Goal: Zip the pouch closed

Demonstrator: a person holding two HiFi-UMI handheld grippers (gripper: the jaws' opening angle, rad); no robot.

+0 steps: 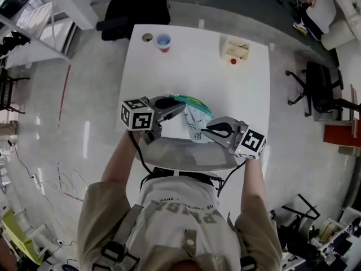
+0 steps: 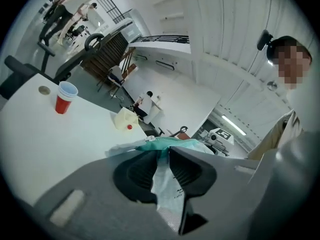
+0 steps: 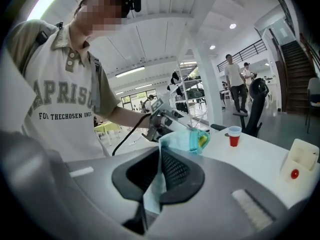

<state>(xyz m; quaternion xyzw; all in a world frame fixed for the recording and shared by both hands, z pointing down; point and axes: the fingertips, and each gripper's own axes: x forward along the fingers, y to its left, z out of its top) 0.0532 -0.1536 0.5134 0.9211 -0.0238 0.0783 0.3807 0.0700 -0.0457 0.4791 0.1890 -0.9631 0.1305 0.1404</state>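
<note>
Now we are pinching the pouch (image 1: 194,117) at both ends: left fingers (image 2: 140,174) gripping one, right fingers (image 3: 175,170) squeezing thin fabric at the other, its long axis stretching between them above the surface's (image 1: 192,66) near edge.

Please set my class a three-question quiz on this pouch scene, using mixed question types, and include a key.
1. True or false: the red cup stands near the white table's far edge, away from the person.
2. The right tool is shut on: A the pouch; B the red cup; C nothing.
3. Fill in: the left tool grips the ____.
Key: 1 true; 2 A; 3 pouch.
</note>
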